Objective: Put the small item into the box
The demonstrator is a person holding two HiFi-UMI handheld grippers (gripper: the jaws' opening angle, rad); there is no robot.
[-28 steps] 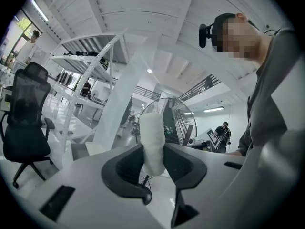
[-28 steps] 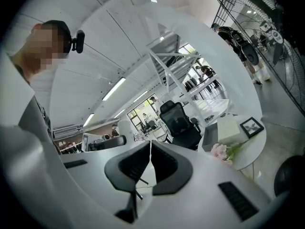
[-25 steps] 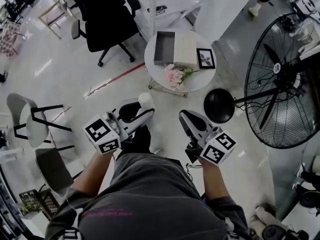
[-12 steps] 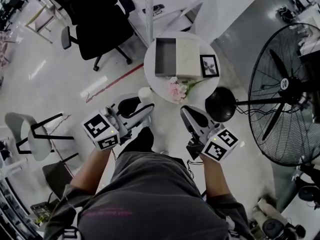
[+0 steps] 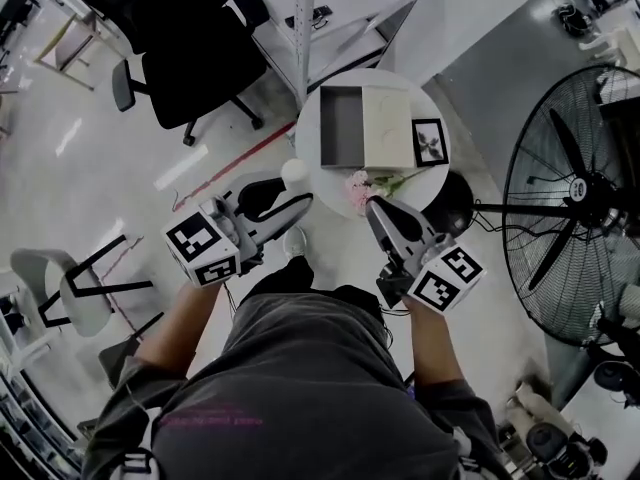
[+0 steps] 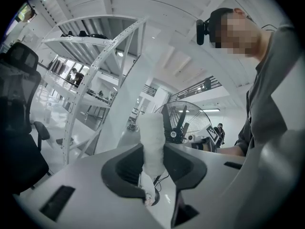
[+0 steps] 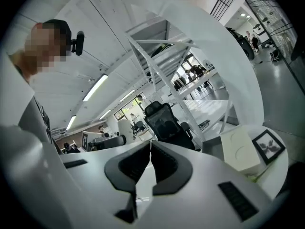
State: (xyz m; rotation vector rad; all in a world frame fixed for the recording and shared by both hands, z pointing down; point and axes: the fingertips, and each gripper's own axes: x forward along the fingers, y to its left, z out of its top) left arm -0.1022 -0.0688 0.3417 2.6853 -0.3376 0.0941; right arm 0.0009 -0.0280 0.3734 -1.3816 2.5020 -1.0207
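A small white roll-shaped item (image 6: 151, 140) stands upright between the jaws of my left gripper (image 6: 152, 151), which is shut on it. From the head view the item (image 5: 293, 171) shows as a white knob at the tip of the left gripper (image 5: 298, 198), just left of the round white table (image 5: 318, 183). On the table lies an open grey box (image 5: 343, 128) with its cream lid (image 5: 388, 126) beside it. My right gripper (image 5: 376, 208) hovers at the table's near edge, its jaws (image 7: 150, 144) shut with nothing between them. The lid (image 7: 240, 149) shows ahead to the right.
A framed picture (image 5: 430, 141) and pink flowers (image 5: 360, 185) also lie on the table. A large floor fan (image 5: 580, 198) stands at the right, its black base (image 5: 458, 206) beside the table. A black office chair (image 5: 185, 43) and a white shelf rack (image 5: 302, 8) stand behind.
The person has walked towards the table, so both grippers now reach its near edge. The left gripper still holds the white item; the right stays shut.
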